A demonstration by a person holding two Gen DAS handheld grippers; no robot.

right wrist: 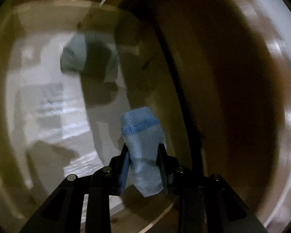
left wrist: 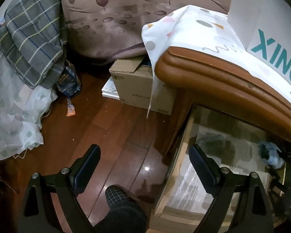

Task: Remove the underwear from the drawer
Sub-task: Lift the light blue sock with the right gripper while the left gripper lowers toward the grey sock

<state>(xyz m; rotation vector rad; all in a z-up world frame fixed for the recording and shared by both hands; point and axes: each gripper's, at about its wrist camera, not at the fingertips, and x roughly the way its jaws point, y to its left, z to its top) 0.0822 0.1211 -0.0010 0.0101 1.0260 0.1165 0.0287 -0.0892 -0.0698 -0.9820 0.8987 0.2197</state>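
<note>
In the right wrist view my right gripper [right wrist: 143,151] is shut on a folded light blue piece of underwear [right wrist: 140,130] with a darker blue band, held above the pale lined bottom of the open drawer [right wrist: 48,104]. Another pale folded garment [right wrist: 75,56] lies further back in the drawer, blurred. In the left wrist view my left gripper [left wrist: 145,155] stands open with nothing between its fingers, over the wooden floor beside the drawer's left wall [left wrist: 182,151]. The blue underwear [left wrist: 269,155] and part of the right gripper show at the drawer's right side.
A brown wooden cabinet top [left wrist: 213,73] overhangs the drawer, covered by a white patterned cloth [left wrist: 184,29] and a white box [left wrist: 265,19]. A cardboard box [left wrist: 137,85] stands on the floor behind. Plaid and white bedding [left wrist: 29,38] hangs at left. A person's foot [left wrist: 116,196] is below.
</note>
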